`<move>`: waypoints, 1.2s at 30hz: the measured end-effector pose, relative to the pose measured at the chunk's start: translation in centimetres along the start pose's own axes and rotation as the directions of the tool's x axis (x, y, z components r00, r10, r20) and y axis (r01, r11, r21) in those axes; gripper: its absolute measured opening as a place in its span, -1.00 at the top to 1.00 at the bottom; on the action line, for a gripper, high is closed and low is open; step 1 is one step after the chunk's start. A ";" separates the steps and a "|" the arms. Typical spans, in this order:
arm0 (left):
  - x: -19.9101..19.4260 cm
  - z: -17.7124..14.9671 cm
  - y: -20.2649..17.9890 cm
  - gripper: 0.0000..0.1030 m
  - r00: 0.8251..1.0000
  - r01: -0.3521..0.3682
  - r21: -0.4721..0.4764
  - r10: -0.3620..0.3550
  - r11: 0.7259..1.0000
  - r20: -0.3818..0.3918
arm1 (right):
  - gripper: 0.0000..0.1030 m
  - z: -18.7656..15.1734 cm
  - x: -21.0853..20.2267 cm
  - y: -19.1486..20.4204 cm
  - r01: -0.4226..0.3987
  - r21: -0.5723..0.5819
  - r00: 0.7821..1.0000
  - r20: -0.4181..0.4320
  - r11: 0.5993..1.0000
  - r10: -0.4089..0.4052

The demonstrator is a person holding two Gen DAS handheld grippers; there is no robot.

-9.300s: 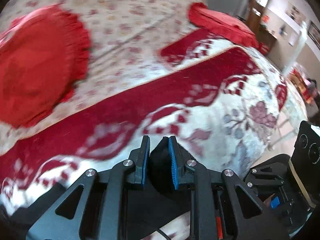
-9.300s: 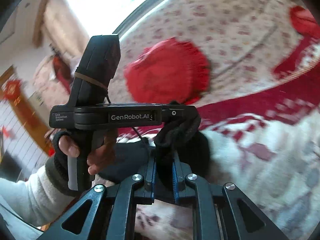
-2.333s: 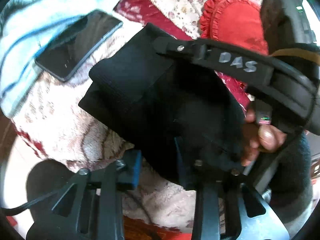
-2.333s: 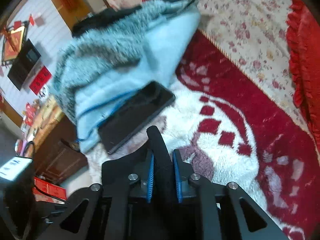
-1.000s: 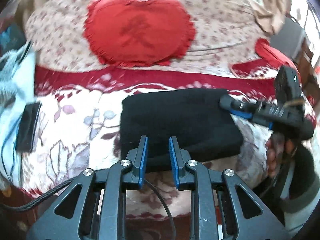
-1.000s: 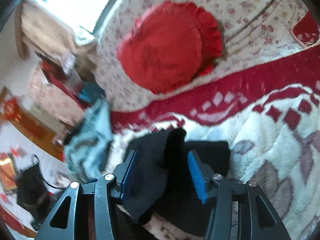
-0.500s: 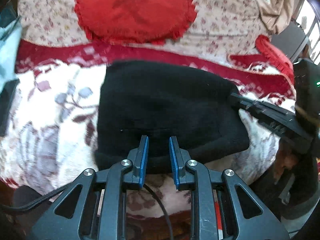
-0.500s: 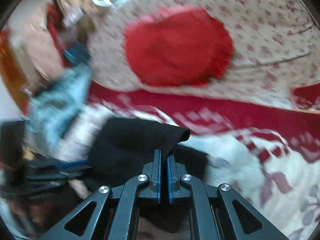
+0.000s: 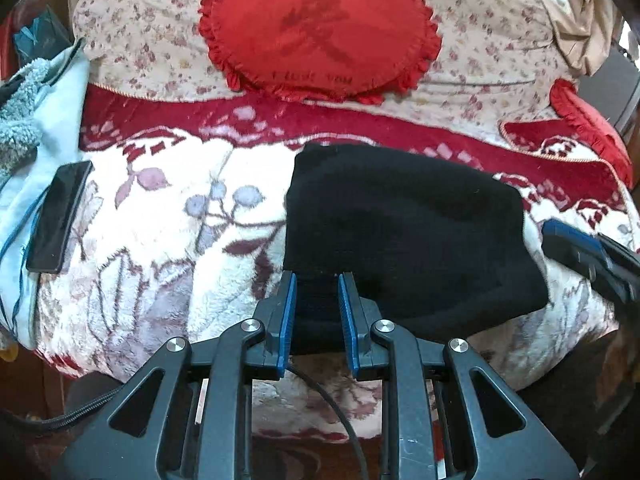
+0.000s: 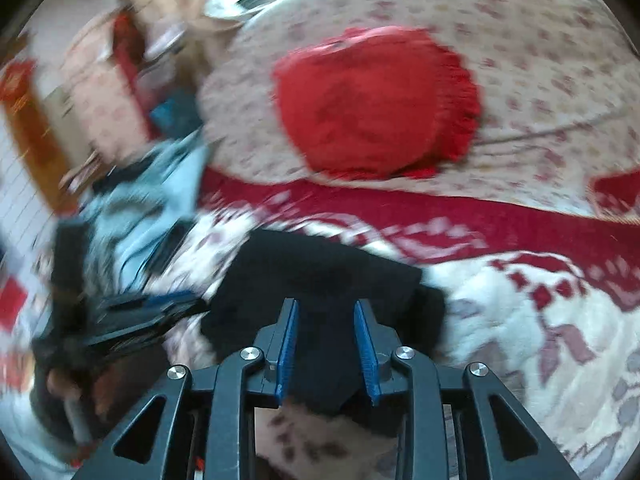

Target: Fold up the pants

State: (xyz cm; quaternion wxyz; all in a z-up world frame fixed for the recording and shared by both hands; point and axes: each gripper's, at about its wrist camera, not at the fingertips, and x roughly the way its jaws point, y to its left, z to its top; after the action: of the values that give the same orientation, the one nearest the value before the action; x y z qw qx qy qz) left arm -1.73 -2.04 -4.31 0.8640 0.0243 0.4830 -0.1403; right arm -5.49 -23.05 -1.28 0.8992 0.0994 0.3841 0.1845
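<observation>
Pants (image 9: 404,232), folded flat, long axis sideways across blanket (image 9: 168,216).

Both wrist cameras are looking steeply down along their own fingers from close above the bed edge, each facing the folded black pants (image 9: 404,236) and red cushion (image 10: 376,100), which both views are sharing.

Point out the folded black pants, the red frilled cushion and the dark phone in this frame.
folded black pants (image 9: 404,232), left wrist view, middle of the top layer.
red frilled cushion (image 9: 320,28), left wrist view, centre of its face.
dark phone (image 9: 59,216), left wrist view, middle of its screen.
</observation>
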 end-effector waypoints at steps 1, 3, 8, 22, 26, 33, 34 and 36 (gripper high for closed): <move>0.3 -0.1 -0.1 0.63 1.000 -0.001 0.002 0.001 1.000 -0.003 | 0.47 -0.1 0.5 0.9 -0.017 -0.027 1.000 -0.017 0.999 0.017; 0.9 -0.3 -0.4 0.63 1.000 -0.015 0.010 0.015 1.000 -0.004 | 0.47 -0.9 1.9 2.1 -0.021 -0.071 0.998 -0.058 0.997 0.017; 1.6 -0.3 -1.0 0.48 0.999 -0.041 0.034 0.041 0.999 0.008 | 0.47 -4.3 4.8 1.5 0.047 -0.092 0.987 -0.149 0.995 -0.060; 1.3 1.6 -0.4 0.48 0.998 -0.050 -0.007 0.050 0.999 0.024 | 0.24 -2.7 3.0 -3.6 0.109 0.135 0.991 -0.089 0.985 -0.097; 2.0 1.8 -0.8 0.48 0.997 -0.067 0.004 0.067 0.998 0.024 | 0.39 -2.1 3.6 -3.6 0.091 0.126 0.994 -0.068 0.988 -0.083; 2.9 2.6 -1.1 0.38 0.996 -0.086 0.015 0.085 0.996 0.031 | 0.51 -0.7 5.9 -3.7 0.174 0.061 0.982 -0.087 0.983 -0.169; 2.8 2.6 -1.0 0.38 0.996 -0.079 0.012 0.079 0.997 0.029 | 0.51 -0.7 5.7 -3.7 0.172 0.066 0.982 -0.088 0.983 -0.166; 2.4 2.6 -0.6 0.38 0.998 -0.053 -0.001 0.053 0.999 0.025 | 0.51 -0.7 5.0 -4.2 0.153 0.099 0.986 -0.086 0.983 -0.144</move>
State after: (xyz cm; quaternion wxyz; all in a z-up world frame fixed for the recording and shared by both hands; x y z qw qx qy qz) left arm 1.46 -3.60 -4.88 0.8735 0.0352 0.4712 -0.1173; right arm -1.78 -24.76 -6.41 0.8881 0.1102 0.4348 0.1003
